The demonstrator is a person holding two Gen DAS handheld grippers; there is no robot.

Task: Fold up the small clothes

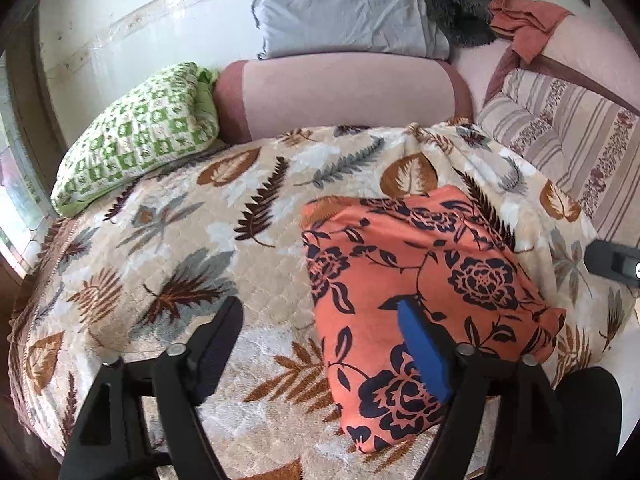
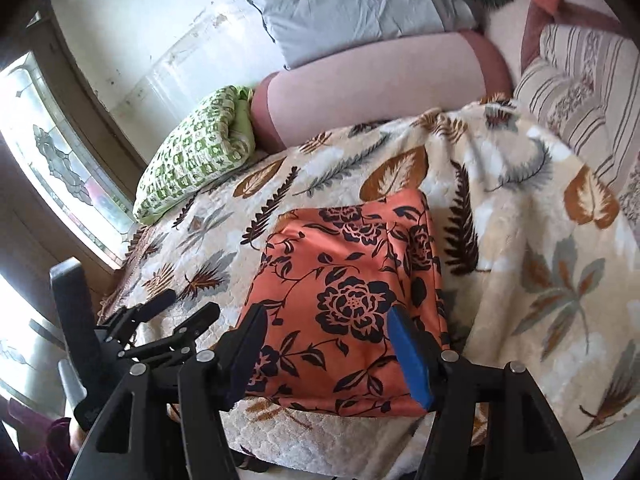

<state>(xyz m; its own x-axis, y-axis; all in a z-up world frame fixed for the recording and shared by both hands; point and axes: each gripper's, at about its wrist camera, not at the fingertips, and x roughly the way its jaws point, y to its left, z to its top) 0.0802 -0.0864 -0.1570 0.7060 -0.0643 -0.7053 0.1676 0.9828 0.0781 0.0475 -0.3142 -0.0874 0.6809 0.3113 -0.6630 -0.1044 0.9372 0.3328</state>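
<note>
Both tongs wide open, nothing held. Folded orange floral cloth [image 2: 344, 312] lies on leaf-print blanket [image 2: 520, 240], btwn right tongs [image 2: 328, 344] fingers; left tongs [image 1: 320, 344] just left of it.

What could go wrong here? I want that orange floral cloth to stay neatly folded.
The folded orange floral cloth lies on a plush, rumpled leaf-print blanket, so the uneven surface may let layers slide. Both the right gripper and the left gripper have open jaws close over it; a low pass could snag an edge and undo the fold.
</note>
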